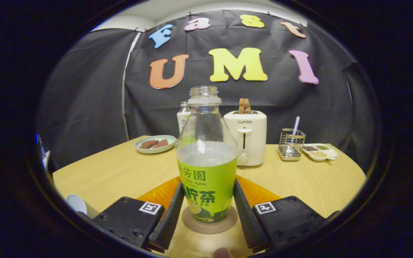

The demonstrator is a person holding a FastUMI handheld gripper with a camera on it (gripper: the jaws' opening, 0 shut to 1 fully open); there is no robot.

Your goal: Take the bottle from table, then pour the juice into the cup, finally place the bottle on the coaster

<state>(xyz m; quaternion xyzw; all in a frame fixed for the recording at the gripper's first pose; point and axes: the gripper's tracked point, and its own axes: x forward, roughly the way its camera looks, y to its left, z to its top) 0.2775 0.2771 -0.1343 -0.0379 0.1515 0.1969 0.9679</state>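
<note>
gripper view had the tool (206,211) straddling the green-labelled juice bottle (207,168), one ribbed finger (169,216) on each side of its lower label. whether both pressed on it or had just let go, you could not tell. the bottle stood upright, long axis vertical, squarely on the round coaster (228,224) between the fingers, cap off, so the last step looked nearly done: your next move was likely to open and draw straight back. count: one coaster, one orange mat (260,193), one white cup (75,203) off to the left, one toaster (246,138), a second bottle (183,120) behind, all on the tabletop (120,172).
</note>
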